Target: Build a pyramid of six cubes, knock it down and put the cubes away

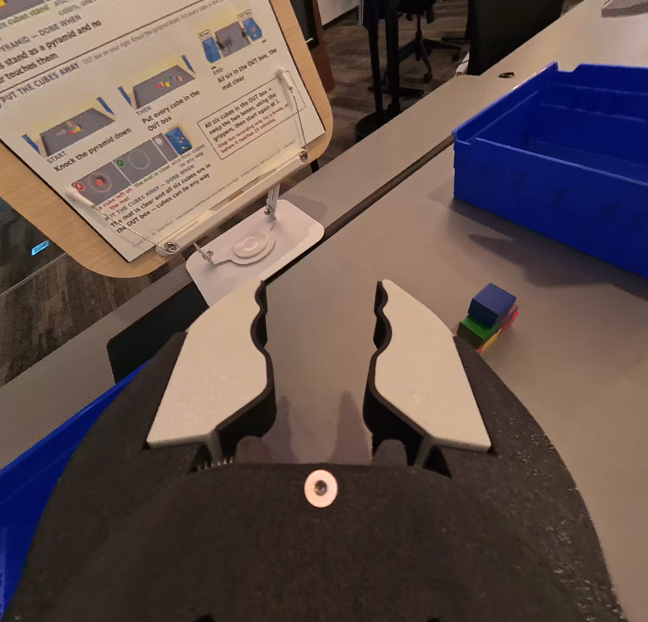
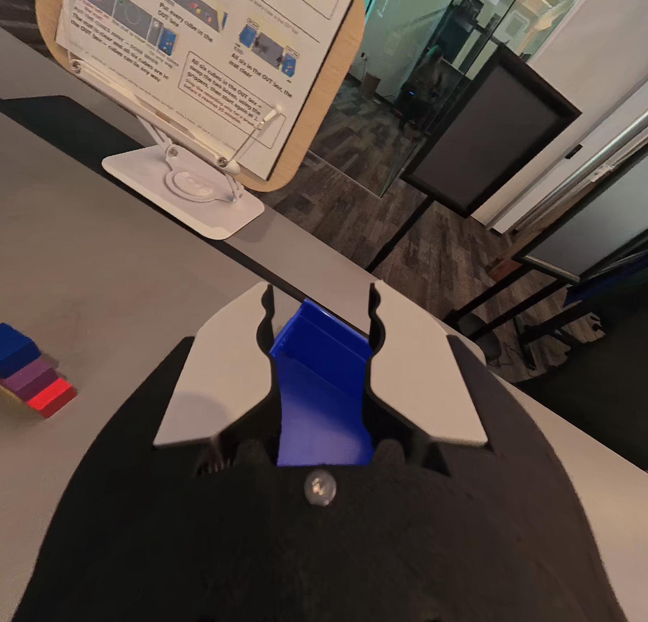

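Nearest me, the left gripper [image 1: 319,310] hangs wide apart and empty over the grey mat [image 1: 403,254]; the right gripper [image 2: 319,310], equally spread and empty, hovers above the blue box [image 2: 322,377]. The pyramid [image 1: 488,318] stands at three o'clock of the left gripper, blue cube [image 1: 491,303] on top. I'd topple it with a gentle sideways sweep, keeping cubes on the mat. Farther off, at eleven o'clock, stands the instruction board [image 1: 157,114].

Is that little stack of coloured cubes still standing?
Standing. The blue cube sits on top of the green cube and the others; none lie scattered on the mat.
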`<action>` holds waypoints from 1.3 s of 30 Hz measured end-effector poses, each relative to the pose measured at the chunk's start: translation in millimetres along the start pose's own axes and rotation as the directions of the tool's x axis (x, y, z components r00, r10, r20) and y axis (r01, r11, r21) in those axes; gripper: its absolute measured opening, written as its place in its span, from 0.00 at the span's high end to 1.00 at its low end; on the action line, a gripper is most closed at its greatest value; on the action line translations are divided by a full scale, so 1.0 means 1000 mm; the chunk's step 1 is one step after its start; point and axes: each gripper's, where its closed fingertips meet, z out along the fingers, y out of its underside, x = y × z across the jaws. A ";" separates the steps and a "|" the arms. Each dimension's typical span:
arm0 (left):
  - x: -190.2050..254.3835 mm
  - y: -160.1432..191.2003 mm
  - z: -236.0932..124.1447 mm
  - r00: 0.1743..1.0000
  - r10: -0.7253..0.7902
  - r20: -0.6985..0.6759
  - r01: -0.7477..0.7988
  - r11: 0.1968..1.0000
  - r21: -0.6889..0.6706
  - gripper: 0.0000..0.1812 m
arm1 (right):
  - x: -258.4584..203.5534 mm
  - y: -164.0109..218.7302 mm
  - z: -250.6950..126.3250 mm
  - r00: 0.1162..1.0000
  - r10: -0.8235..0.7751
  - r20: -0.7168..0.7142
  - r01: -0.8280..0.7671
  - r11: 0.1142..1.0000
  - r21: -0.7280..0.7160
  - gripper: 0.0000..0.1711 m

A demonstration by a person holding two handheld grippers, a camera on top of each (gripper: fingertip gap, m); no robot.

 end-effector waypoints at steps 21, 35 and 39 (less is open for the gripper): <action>-0.044 -0.047 -0.083 0.996 0.000 0.093 -0.017 0.982 0.188 0.77 | -0.296 0.108 -0.041 0.292 -0.110 0.950 0.679 0.724 -0.124 0.99; -0.037 -0.039 -0.069 0.996 0.037 0.085 -0.048 0.990 0.130 0.76 | -0.278 0.124 0.005 0.442 -0.212 0.871 0.719 0.664 -0.203 0.99; -0.036 -0.037 -0.066 0.995 0.044 0.086 -0.054 0.991 0.119 0.76 | -0.254 0.109 0.033 0.583 -0.265 0.768 0.649 0.721 -0.243 0.99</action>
